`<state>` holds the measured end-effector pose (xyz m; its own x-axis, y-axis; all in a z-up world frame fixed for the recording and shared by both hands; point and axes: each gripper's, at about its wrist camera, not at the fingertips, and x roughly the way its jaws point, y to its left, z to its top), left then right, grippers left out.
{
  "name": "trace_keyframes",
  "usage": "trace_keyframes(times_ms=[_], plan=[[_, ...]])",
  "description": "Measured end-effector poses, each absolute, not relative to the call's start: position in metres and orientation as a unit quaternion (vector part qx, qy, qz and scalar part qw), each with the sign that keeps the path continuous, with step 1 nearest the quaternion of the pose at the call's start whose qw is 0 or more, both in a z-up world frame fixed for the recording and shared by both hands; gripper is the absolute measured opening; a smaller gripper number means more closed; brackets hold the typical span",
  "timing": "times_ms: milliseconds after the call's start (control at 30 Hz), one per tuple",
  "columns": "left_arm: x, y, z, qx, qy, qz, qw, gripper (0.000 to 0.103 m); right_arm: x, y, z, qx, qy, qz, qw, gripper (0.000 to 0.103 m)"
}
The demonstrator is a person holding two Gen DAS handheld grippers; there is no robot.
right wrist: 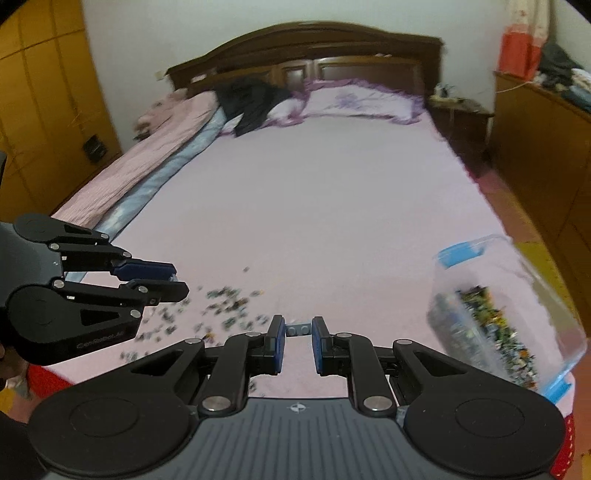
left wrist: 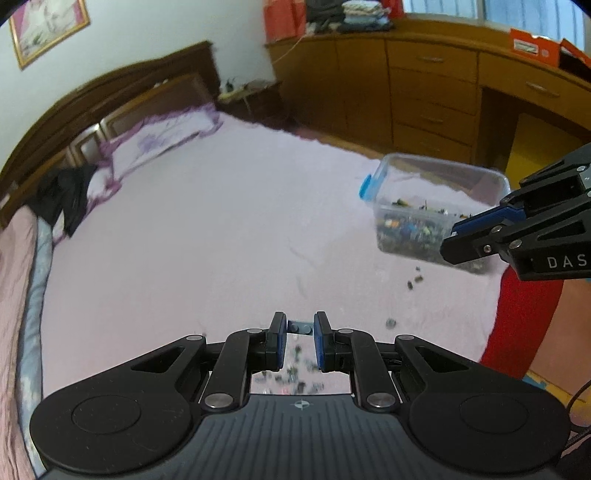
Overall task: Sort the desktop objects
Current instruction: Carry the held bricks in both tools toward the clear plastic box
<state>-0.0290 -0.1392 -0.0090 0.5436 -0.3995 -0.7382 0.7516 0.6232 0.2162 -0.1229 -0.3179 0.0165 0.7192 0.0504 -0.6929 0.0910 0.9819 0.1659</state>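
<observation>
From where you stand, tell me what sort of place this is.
A bedroom in a home, most likely. The work surface is a bed with a carved wooden headboard and a purple-trimmed pillow; a wooden dresser lines one wall. Each gripper pinches a small grey brick.

Soft, even indoor light, with daylight from a window [left wrist: 495,9] at one o'clock. Fisheye bending curves the edges and darkens the corners. Motion blur smears the clear container [right wrist: 506,314] and scattered small pieces [right wrist: 225,306].
</observation>
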Motion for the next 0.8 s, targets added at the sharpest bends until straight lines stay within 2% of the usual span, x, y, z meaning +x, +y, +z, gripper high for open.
trace_keyframes(times_ms=[433,800], plan=[[-0.022,-0.2,-0.019,0.285,0.339,-0.357,0.822,0.017,-0.125,-0.37,0.004,0.118,0.384,-0.04,0.915,0.017],[-0.03,-0.294,-0.02,0.291,0.37,-0.324,0.82,0.017,-0.116,-0.475,-0.006,0.124,0.386,-0.005,0.914,0.017]])
